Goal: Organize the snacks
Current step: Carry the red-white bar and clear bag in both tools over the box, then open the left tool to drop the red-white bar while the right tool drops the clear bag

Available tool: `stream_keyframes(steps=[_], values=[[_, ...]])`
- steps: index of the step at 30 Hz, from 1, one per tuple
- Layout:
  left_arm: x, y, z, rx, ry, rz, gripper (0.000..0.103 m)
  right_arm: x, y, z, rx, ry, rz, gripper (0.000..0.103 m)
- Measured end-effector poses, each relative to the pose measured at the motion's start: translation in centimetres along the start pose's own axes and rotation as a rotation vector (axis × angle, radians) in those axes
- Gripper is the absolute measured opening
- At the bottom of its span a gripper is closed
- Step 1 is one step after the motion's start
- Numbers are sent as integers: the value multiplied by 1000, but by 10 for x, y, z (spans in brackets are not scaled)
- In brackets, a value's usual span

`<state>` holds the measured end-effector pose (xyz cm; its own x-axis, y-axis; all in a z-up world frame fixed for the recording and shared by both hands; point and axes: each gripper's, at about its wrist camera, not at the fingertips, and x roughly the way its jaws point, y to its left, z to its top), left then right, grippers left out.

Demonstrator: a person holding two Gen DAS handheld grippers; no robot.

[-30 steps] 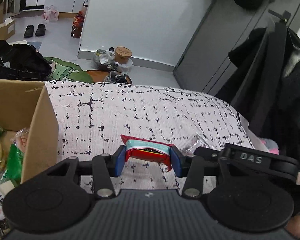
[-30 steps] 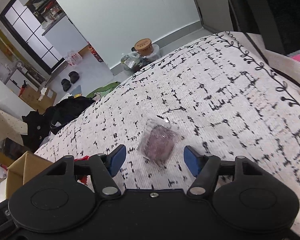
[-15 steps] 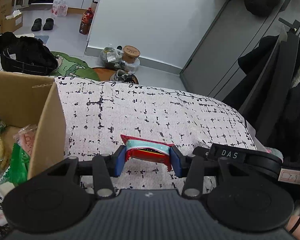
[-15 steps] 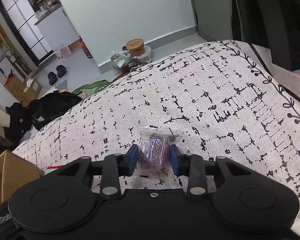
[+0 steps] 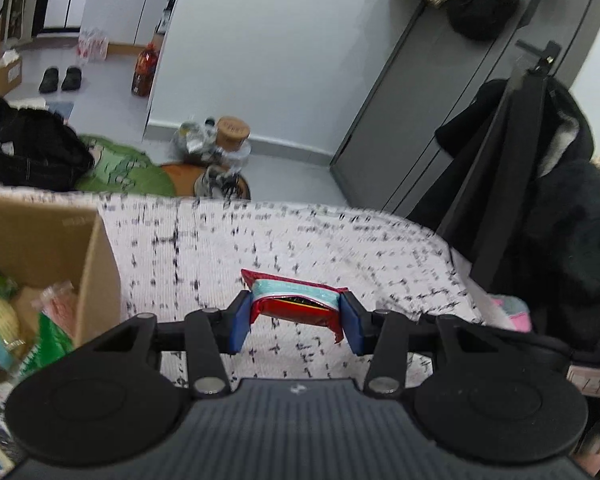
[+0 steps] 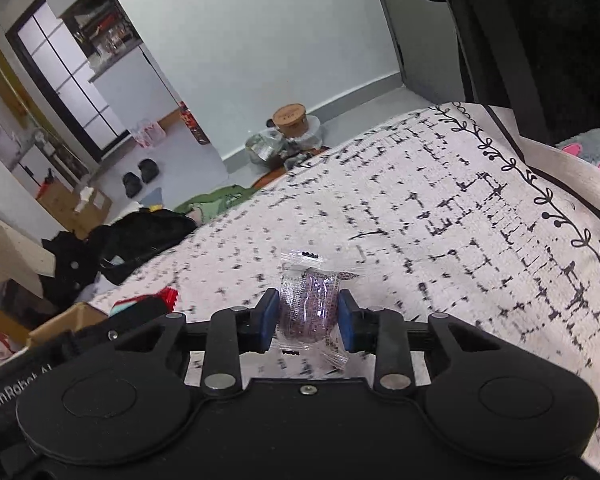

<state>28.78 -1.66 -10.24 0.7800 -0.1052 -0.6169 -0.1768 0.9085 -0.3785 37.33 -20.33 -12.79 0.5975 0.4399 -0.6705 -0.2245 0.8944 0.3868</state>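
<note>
My left gripper (image 5: 296, 322) is shut on a red and teal snack packet (image 5: 294, 302) and holds it above the white black-patterned cloth (image 5: 300, 240). A cardboard box (image 5: 96, 264) with several snack bags stands to its left. My right gripper (image 6: 308, 320) is shut on a clear wrapper with a purple snack (image 6: 310, 308), lifted a little off the cloth (image 6: 440, 220). The left gripper with the red packet (image 6: 156, 300) also shows at the lower left of the right wrist view, near the box corner (image 6: 72, 318).
Dark coats (image 5: 540, 200) hang at the right of the table. On the floor beyond the far edge lie a black bag (image 5: 32, 156), a green mat (image 5: 128, 168), jars (image 5: 220, 144) and a bottle (image 5: 142, 70).
My right gripper closed on the purple snack and lifted it off the cloth. My left gripper rose and drew back with the red packet still held.
</note>
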Motion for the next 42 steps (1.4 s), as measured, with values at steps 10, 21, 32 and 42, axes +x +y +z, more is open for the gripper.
stream_keyframes(steps=[10,21,32,42], values=[[-47,13,16,9,-64,-7,46,-21,46,-9,-33,-38,92,31],[-81,56,14,-41,-96,75,46,-23,89,-20,-79,-35,174,31],[-100,108,22,-120,-109,150,47,-16,127,-25,-117,-25,216,31],[-102,140,24,-191,-81,127,57,-7,156,-31,-159,-18,232,31]])
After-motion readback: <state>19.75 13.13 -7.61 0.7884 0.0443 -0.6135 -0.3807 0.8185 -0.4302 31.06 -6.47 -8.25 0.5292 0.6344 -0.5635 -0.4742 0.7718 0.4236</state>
